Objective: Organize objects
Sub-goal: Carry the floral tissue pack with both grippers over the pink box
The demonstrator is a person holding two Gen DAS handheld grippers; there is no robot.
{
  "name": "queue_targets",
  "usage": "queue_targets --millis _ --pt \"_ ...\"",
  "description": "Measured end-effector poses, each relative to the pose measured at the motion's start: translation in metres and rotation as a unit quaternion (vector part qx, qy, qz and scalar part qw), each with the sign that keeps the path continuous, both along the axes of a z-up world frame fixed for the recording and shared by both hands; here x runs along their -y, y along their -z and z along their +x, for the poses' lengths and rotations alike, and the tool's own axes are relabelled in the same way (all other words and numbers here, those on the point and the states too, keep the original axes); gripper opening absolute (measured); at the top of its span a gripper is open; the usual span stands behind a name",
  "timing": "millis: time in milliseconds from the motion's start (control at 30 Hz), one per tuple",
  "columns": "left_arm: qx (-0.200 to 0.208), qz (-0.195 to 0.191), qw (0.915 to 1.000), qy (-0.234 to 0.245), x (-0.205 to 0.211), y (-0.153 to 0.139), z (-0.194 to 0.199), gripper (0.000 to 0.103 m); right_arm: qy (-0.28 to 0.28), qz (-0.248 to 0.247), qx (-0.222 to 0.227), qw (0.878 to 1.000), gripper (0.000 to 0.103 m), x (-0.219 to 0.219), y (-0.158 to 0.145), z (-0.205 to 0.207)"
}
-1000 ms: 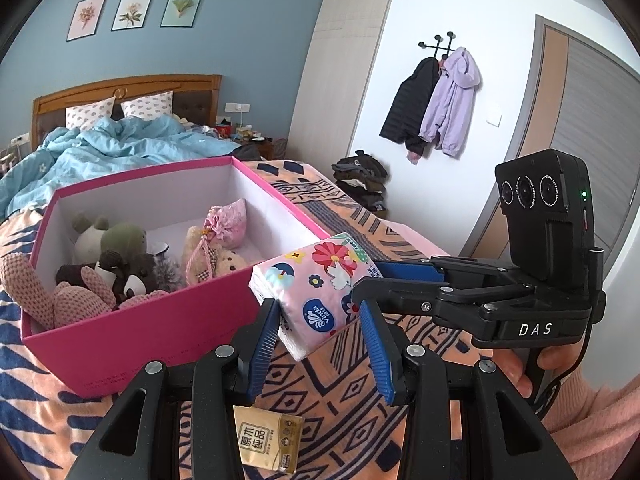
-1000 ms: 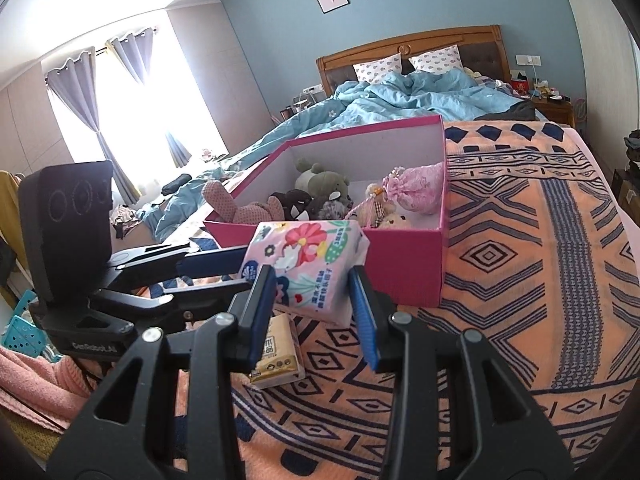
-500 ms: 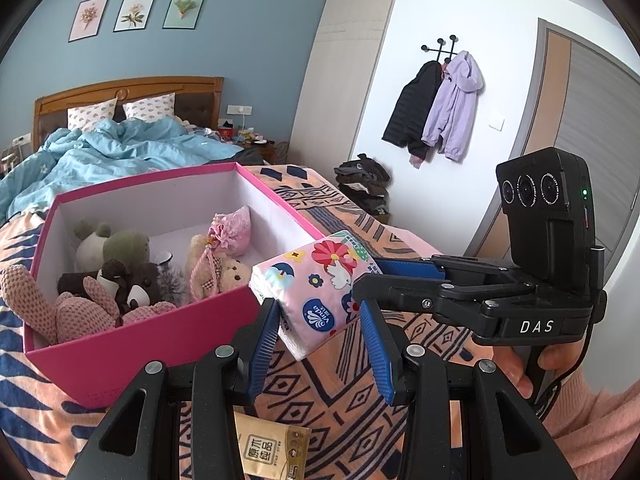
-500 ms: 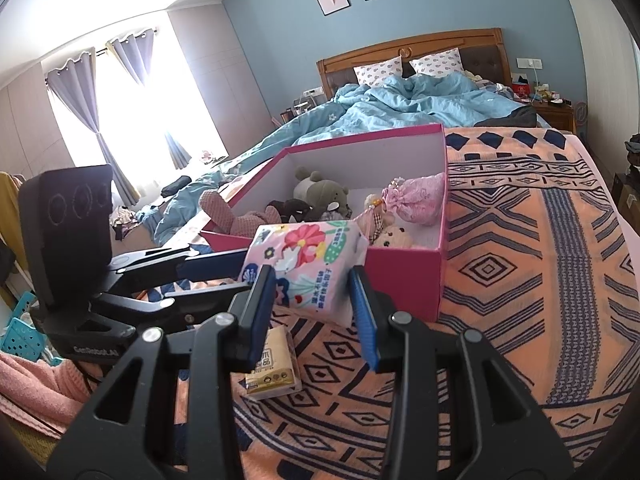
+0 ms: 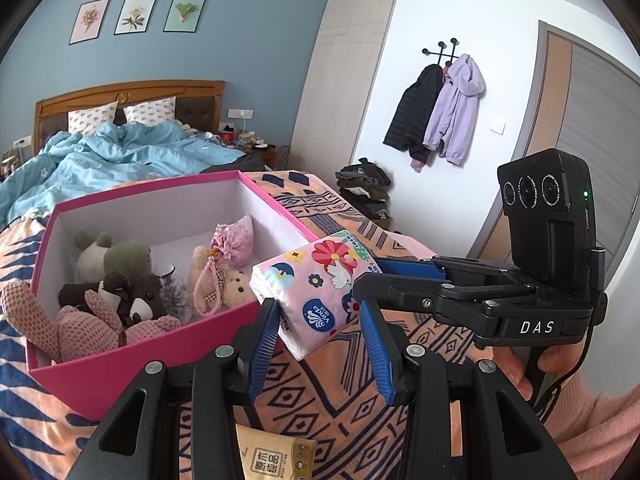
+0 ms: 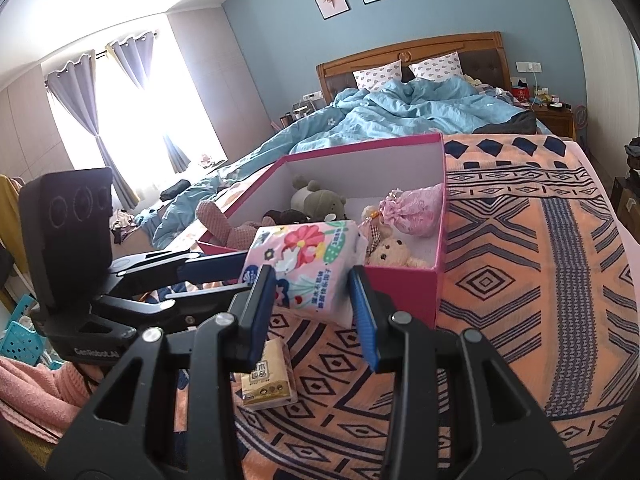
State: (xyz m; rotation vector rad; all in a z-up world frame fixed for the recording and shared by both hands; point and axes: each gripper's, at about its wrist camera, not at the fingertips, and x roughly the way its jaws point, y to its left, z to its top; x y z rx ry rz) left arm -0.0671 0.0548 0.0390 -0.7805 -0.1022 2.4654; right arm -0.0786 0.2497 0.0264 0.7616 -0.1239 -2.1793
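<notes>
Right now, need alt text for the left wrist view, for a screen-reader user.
Both grippers, left and right, clamp a pink floral tissue pack above a patterned bedspread, beside an open pink box of plush toys. A tan tissue packet lies below; a blue-walled bedroom lies behind.

Daylight floods in through the curtained window point(image 6: 132, 120) far off to the left of my right jaws, and it blows out to pure white glare. Everything else is evenly bright, with soft shadows. Both fisheye views bend the walls and go black at the corners. Focus stays sharp ahead of me.
</notes>
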Motion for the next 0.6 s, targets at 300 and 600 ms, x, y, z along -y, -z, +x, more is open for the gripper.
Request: queue_targets --millis 300,600 --pt "-0.004 0.0 1.0 -0.001 -0.002 -0.003 -0.006 0.042 0.003 -0.002 -0.001 1.0 0.041 -0.001 -0.002 -0.006" --pt "-0.002 0.003 1.0 -0.006 0.001 -0.003 -0.014 0.042 0.002 -0.002 0.001 1.0 0.041 0.002 -0.004 -0.017"
